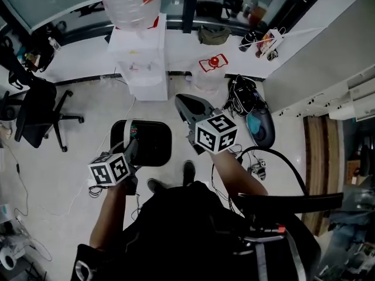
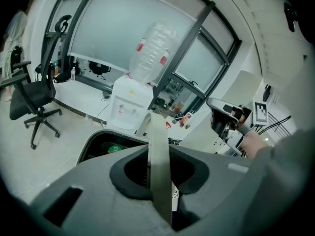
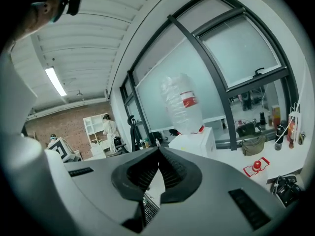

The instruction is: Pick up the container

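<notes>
Container (image 1: pixel 153 148): black, open-topped, just right of left hand-held gripper (image 1: pixel 132 148), which grasps its wall.
Left gripper view alone: wall edge-on between pads.
Head view alone: whole rim.
Right hand-held gripper (image 1: pixel 186 107): clenched tip to tip, past container's far right corner.
Water dispenser (image 1: pixel 140 63) ahead.
Office chair (image 1: pixel 41 119) left, well apart.

floor (image 1: pixel 82 101) pale tile | office chair (image 1: pixel 38 113) left — water dispenser (image 1: pixel 143 60) by windows (image 2: pixel 110 36)
</notes>
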A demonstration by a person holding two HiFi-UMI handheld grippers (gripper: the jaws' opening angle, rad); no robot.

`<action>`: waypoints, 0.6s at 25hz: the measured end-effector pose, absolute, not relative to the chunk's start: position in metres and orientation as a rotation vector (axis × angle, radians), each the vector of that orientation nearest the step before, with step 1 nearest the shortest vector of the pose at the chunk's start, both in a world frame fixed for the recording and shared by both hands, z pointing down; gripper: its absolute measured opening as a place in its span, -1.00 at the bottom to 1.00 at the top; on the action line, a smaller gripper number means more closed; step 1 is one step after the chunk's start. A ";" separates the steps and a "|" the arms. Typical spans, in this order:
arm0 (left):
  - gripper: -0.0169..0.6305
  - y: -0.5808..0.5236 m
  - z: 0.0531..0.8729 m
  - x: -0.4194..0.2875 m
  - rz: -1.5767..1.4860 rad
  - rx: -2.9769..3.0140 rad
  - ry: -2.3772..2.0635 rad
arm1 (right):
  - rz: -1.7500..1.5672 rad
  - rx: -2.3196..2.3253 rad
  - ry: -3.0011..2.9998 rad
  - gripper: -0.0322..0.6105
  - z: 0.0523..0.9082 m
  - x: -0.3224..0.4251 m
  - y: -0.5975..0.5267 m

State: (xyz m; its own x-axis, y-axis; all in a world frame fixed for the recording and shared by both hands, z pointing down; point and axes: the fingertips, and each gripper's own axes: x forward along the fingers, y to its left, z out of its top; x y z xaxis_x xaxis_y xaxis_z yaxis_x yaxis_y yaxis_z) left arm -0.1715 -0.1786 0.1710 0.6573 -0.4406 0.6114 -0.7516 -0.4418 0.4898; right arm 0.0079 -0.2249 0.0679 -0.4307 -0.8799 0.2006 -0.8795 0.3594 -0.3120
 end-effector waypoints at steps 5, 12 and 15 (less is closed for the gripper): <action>-0.72 -0.173 0.160 -0.177 0.492 2.100 -0.935 | -0.534 -1.692 2.583 -0.87 0.046 0.006 -0.218; -0.72 -0.167 0.147 -0.181 0.465 2.100 -0.925 | -0.467 -1.696 2.583 -0.87 0.026 0.000 -0.212; -0.72 -0.166 0.144 -0.183 0.472 2.102 -0.915 | -0.451 -1.715 2.585 -0.87 0.023 -0.002 -0.214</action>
State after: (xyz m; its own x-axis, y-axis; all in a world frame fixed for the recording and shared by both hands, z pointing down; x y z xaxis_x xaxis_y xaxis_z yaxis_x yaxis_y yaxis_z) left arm -0.1832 -0.1658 0.1441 0.6720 -0.4508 0.5875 -0.7401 -0.4370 0.5112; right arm -0.0015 -0.2138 0.0234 -0.4013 -0.9033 0.1518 -0.9013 0.3599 -0.2410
